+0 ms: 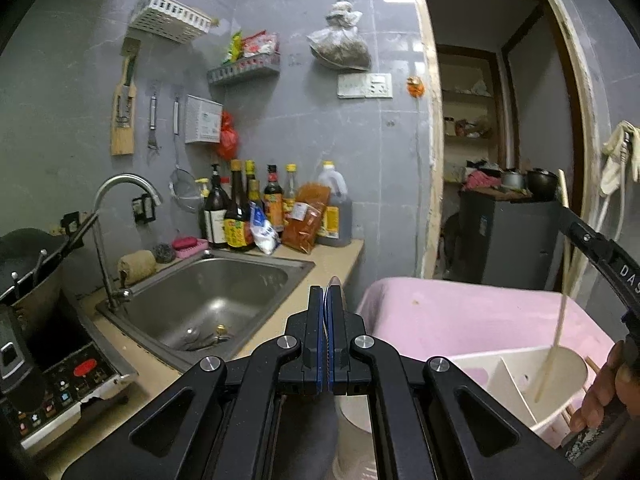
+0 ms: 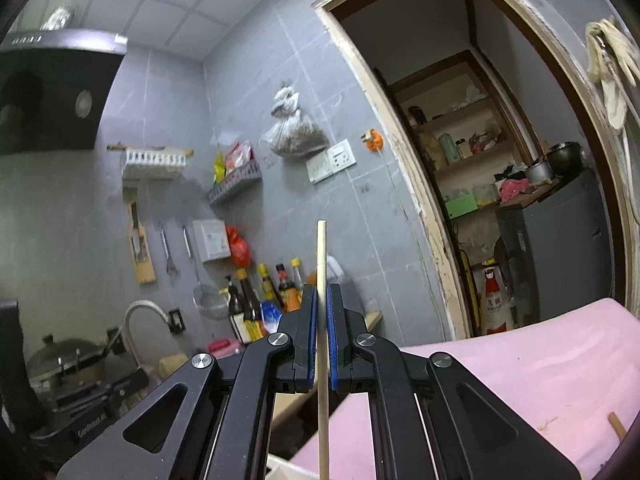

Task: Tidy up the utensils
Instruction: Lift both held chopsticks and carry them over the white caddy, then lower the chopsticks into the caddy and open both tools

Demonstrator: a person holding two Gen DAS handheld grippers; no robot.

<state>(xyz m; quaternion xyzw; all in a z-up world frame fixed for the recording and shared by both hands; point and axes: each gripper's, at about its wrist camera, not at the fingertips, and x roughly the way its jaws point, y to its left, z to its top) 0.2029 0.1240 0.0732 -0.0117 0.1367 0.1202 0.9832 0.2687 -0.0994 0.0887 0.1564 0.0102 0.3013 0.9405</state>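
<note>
My left gripper (image 1: 328, 294) is shut on a thin metal utensil (image 1: 333, 283) seen edge-on, whose tip pokes up past the pads; what kind it is I cannot tell. It hovers over the counter edge between the sink and a pink-covered surface (image 1: 460, 312). My right gripper (image 2: 322, 294) is shut on a pale wooden chopstick (image 2: 321, 248) held upright. In the left wrist view that gripper (image 1: 568, 218) comes in from the right, and the chopstick (image 1: 560, 320) reaches down into a white divided holder (image 1: 516, 372) on the pink cover. A hand (image 1: 600, 396) shows beside the holder.
A steel sink (image 1: 208, 300) with a tap (image 1: 120, 184) lies to the left, with sauce bottles (image 1: 256, 212) behind it. An induction cooker (image 1: 64, 384) and a wok (image 1: 28, 252) stand far left. A doorway (image 1: 500, 140) and a grey cabinet (image 1: 516, 240) are to the right. Another wooden stick (image 2: 616, 424) lies on the pink cover.
</note>
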